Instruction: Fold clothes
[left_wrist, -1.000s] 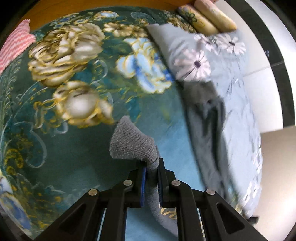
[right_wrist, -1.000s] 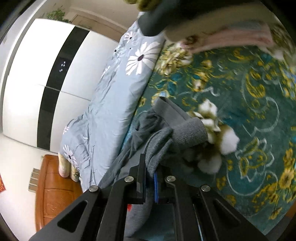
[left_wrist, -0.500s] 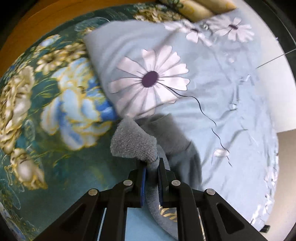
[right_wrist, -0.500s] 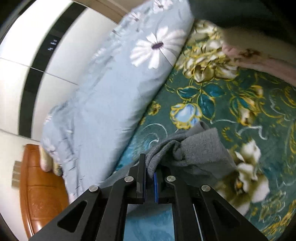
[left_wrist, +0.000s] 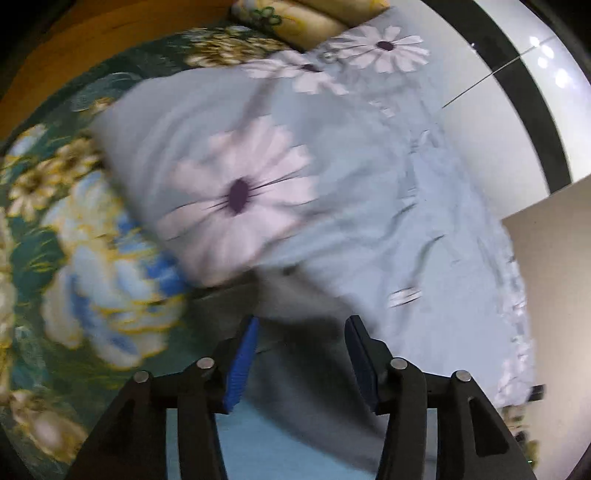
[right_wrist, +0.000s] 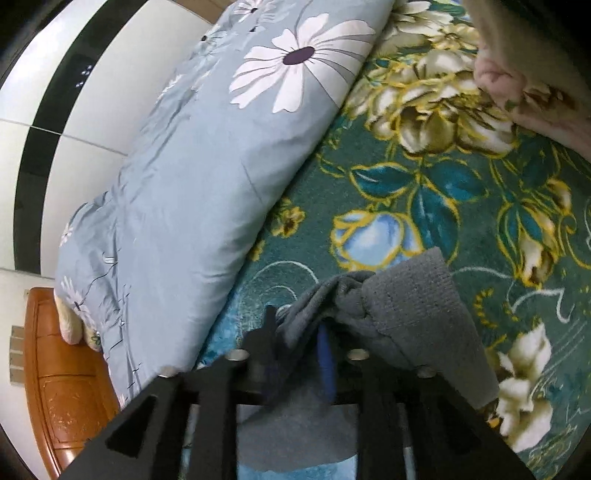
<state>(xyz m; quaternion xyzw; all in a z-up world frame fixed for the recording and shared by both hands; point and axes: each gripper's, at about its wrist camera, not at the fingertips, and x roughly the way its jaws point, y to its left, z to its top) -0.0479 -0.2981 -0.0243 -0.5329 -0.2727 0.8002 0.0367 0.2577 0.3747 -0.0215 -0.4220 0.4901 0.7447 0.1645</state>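
A grey knit garment lies blurred on the bed between and below the fingers of my left gripper, which is open and holds nothing. In the right wrist view the same grey garment shows a ribbed cuff bunched up over the teal floral blanket. My right gripper has its jaws partly apart, wider than before and blurred. The cloth still sits between them and drapes over the right finger.
A light blue quilt with white daisies lies folded along the bed's far side by the white and black wardrobe. A pink folded cloth rests at the upper right. The wooden bed frame shows at the lower left.
My left gripper has opened and let go of the grey cuff, which dropped onto the bed. Both views swung toward the quilt. The right jaws have widened around the cloth.
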